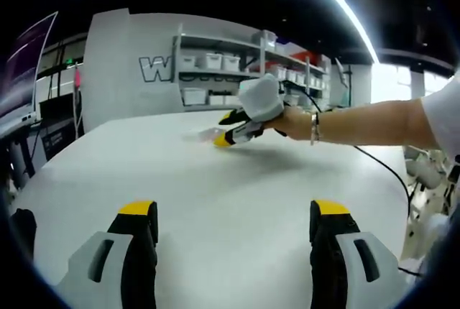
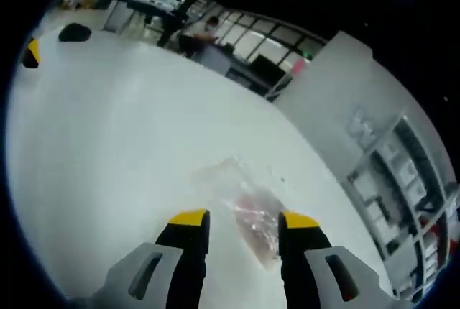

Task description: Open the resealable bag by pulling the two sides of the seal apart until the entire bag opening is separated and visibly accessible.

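A clear resealable bag (image 2: 248, 212) with something reddish inside lies flat on the white table (image 2: 108, 129). My right gripper (image 2: 243, 221) is open just above it, one yellow-tipped jaw on either side of the bag's near end. In the left gripper view that same gripper (image 1: 226, 129) is held by a hand (image 1: 291, 122) at the table's far side, its tips down at the faint clear bag (image 1: 203, 135). My left gripper (image 1: 233, 212) is wide open over bare table (image 1: 230, 180), well short of the bag. One of its yellow tips (image 2: 30, 52) shows at the far left of the right gripper view.
Shelves with white bins (image 1: 215, 61) stand behind the table, and a monitor (image 1: 21, 72) is off to the left. A black cable (image 1: 381, 165) trails over the table's right edge. A person (image 2: 208, 32) is at desks in the background.
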